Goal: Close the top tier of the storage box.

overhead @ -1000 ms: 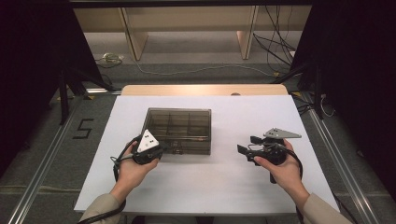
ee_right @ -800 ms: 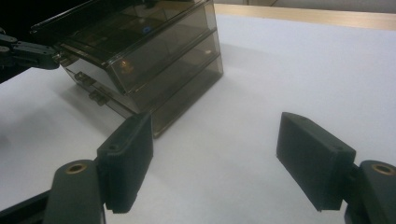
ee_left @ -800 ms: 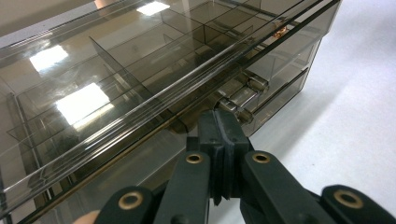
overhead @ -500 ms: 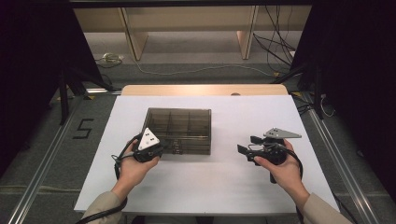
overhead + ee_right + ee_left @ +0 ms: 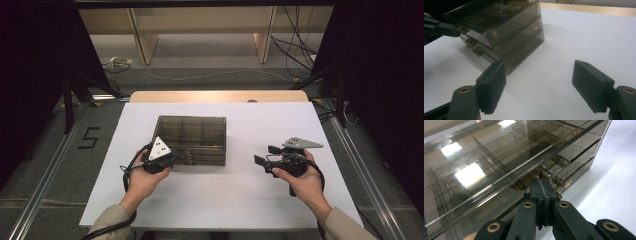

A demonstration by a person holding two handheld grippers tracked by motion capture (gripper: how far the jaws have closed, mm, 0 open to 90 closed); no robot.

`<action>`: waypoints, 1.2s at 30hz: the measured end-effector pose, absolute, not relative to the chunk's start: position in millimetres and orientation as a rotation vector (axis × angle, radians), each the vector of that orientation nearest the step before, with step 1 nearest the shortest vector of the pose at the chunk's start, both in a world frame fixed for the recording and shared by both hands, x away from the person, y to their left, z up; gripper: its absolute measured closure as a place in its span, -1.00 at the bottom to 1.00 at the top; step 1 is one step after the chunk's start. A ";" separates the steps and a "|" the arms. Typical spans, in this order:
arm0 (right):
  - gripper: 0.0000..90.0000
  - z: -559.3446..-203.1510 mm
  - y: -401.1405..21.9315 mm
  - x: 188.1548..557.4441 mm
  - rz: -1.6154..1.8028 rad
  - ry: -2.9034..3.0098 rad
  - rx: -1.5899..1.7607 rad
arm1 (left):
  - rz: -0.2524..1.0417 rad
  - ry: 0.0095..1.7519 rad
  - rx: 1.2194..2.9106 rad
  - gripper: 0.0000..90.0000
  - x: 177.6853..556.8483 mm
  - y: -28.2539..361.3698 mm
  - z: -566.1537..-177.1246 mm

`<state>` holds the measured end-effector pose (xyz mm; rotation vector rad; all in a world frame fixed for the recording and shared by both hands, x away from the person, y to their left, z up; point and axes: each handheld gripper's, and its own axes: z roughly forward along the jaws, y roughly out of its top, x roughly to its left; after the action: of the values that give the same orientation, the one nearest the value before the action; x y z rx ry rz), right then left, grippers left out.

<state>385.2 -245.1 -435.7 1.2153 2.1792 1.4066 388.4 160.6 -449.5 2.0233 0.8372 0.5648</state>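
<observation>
- Smoky clear plastic drawer box (image 5: 192,138), boxy, glossy, with inner dividers, on white table (image 5: 240,200).
- Left gripper (image 5: 543,195), jaws closed, at the box's front latch (image 5: 554,178), its 6 o'clock edge.
- Right gripper (image 5: 539,85), matte black jaws apart, empty, at the box's 3 o'clock.

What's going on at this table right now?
A person holds a gripper in each hand over a white table. The left gripper is shut at the front edge of a smoky plastic drawer box, by one of its small handles. The right gripper waits open, off to the side.
</observation>
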 end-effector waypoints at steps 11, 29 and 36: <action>-0.38 -434.5 -245.9 383.0 1.428 2.193 1.189 | 0.572 0.824 2.029 0.89 381.9 161.4 -445.7; -0.40 -432.6 -249.1 375.5 1.444 2.227 1.134 | 0.476 0.821 1.948 0.32 367.6 174.9 -434.2; -0.39 -433.3 -254.4 370.2 1.444 2.235 1.132 | 0.446 0.840 1.876 -0.05 362.3 182.0 -427.6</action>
<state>370.2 -254.4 -433.3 1.1318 2.2349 1.4445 362.3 182.0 -427.6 1.8761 0.8403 0.4462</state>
